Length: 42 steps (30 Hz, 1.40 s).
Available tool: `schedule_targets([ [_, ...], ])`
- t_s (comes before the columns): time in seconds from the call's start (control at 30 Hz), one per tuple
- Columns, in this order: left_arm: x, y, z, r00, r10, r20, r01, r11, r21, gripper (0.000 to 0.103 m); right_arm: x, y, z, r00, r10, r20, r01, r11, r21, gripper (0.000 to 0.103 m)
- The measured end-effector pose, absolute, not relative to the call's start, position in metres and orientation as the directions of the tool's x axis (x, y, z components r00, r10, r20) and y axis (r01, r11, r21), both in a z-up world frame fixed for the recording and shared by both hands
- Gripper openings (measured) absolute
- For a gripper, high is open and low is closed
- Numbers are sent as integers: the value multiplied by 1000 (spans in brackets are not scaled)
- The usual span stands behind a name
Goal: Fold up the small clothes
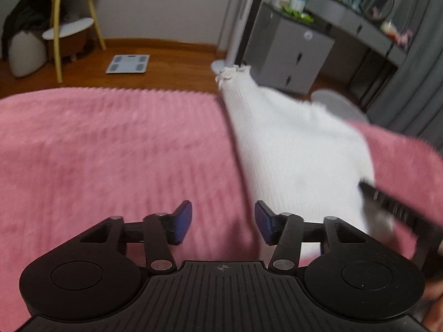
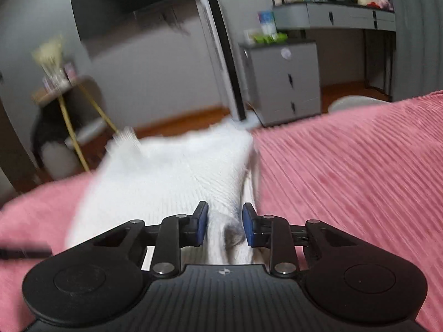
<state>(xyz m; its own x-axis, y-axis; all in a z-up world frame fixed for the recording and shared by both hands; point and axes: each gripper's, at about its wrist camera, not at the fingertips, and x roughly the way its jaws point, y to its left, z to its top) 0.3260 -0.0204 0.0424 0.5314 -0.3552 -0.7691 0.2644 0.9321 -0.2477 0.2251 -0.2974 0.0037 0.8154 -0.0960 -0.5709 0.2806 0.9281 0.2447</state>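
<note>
The white ribbed garment [image 1: 293,152] lies stretched across the pink fleece blanket [image 1: 110,152], its frilled cuff [image 1: 234,73] reaching the far edge, likely laid flat so it can be folded. The left gripper [image 1: 223,222] hangs beside it with jaws apart and only blanket between them, released. The right gripper [image 2: 224,227] straddles a raised ridge of the cloth (blur hides the contact), jaws partly apart, pads seemingly not pressing, so probably let go too.
</note>
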Motion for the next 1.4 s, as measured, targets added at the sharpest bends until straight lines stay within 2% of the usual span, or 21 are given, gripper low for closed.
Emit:
schedule_targets([
  [0.03,334,-23,39,527,-375,-763,260,926,-275,66,224,-303,4,816,-96,-570,292,920,263,44],
  [0.1,349,-26,32,522,-396,-755,226,918,-325,71,224,-311,10,813,-108,-573,315,908,276,54],
  [0.2,371,-26,19,486,-460,-743,200,886,-418,77,231,-329,10,819,-8,-573,280,879,387,55],
  [0.3,388,-21,4,445,-535,-719,161,837,-523,80,245,-352,-5,811,77,-580,274,825,493,74],
  [0.4,401,-15,-8,419,-593,-688,120,787,-605,86,258,-378,-32,808,226,-544,241,715,656,81],
  [0.47,405,-13,-11,427,-616,-663,116,764,-635,87,262,-389,-38,815,283,-505,203,676,708,79],
  [0.53,404,-9,-15,421,-687,-592,111,687,-718,86,269,-395,-41,806,345,-481,175,638,750,64],
  [0.6,403,-12,-21,399,-728,-558,112,642,-758,88,276,-400,-45,788,410,-459,161,582,797,64],
  [0.7,402,-28,-24,406,-674,-616,163,717,-678,84,284,-399,-47,776,429,-463,148,589,794,66],
  [0.73,402,-31,-22,417,-678,-606,166,712,-682,61,287,-396,-47,775,428,-465,145,596,790,65],
  [0.77,403,-33,-20,412,-685,-602,158,704,-693,54,289,-394,-47,780,417,-466,144,605,783,62],
  [0.8,402,-33,-17,421,-675,-606,142,708,-691,47,289,-390,-45,783,410,-468,142,615,776,50],
  [0.83,401,-33,-12,428,-671,-606,150,714,-684,42,285,-385,-40,783,399,-477,143,630,763,46],
  [0.9,395,-32,2,451,-660,-601,182,727,-662,40,281,-376,-27,793,368,-486,124,683,719,43],
  [1.07,356,-8,46,512,-634,-579,288,762,-579,40,257,-353,-2,808,409,-425,29,693,721,42],
  [1.2,318,28,54,528,-568,-632,287,819,-496,43,223,-320,-6,780,495,-383,-68,676,734,43],
  [1.27,307,39,45,526,-471,-708,255,882,-397,47,217,-301,-18,726,517,-453,-76,716,694,49],
  [1.33,299,53,44,553,-355,-754,189,934,-302,41,215,-293,-23,670,494,-553,-16,755,655,62],
  [1.4,291,68,54,603,-310,-734,147,949,-280,45,203,-301,-8,730,432,-529,8,769,639,62],
])
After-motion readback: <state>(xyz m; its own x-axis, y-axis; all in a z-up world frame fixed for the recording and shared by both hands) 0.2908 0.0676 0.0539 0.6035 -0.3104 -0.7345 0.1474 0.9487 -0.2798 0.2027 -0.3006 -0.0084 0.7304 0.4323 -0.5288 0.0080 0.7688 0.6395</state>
